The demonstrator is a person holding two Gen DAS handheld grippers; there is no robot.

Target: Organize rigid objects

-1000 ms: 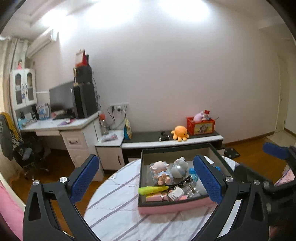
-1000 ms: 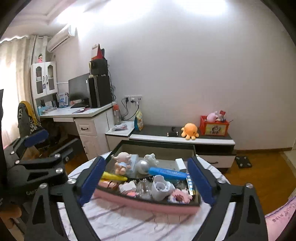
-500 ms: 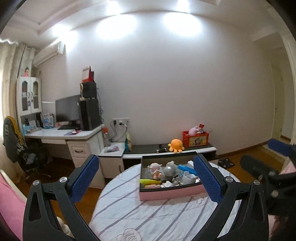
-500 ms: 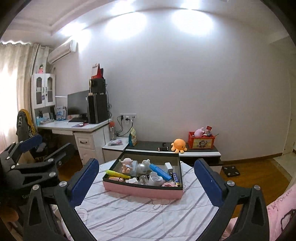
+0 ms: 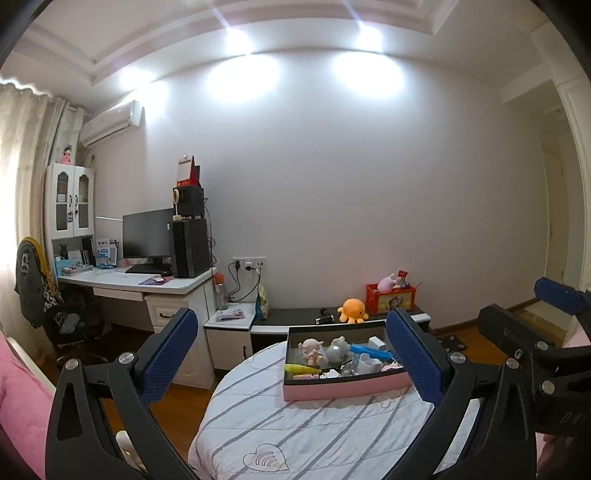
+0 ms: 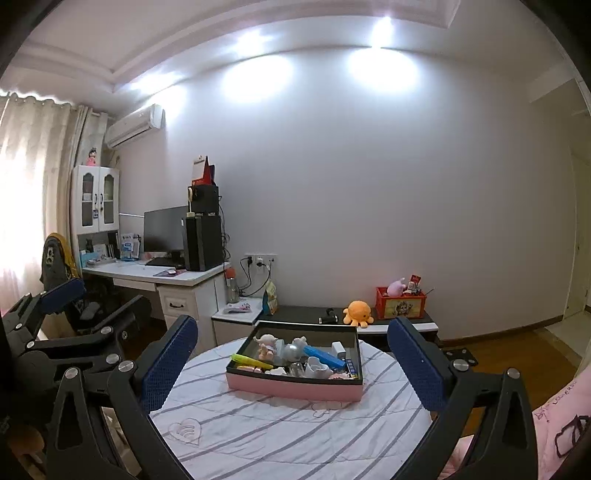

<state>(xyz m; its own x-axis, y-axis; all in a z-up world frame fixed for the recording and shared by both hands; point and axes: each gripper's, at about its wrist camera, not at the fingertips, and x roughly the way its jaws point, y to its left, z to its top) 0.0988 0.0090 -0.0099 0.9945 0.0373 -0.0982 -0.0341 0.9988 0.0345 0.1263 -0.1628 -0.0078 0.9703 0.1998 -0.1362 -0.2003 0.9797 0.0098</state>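
Right wrist view: a pink-sided tray point(image 6: 293, 389) crammed with small rigid items, among them a blue tube point(image 6: 323, 355) and a yellow marker point(image 6: 251, 361), is set mid-table on the striped cloth point(image 6: 258, 428). Both the right gripper point(image 6: 291, 365) and left gripper point(image 5: 291, 360) are held wide and empty, well short of it, presumably for overview.

Lighting: moderate, cool indoor illumination was provided by ceiling spotlights point(image 5: 236, 35), with bright pools cast on the wall point(image 5: 369, 184) toward 12 o'clock. Glare: star-shaped flare was recorded at two lamps. Daylight: the curtain point(image 6: 22, 177) at 9 o'clock was overexposed. Distortion: strong fisheye bending was noted at all edges, with black vignetting in the corners. Focus: the centre was rendered sharp; slight softness was observed at the periphery. Shadows: faint, diffuse.
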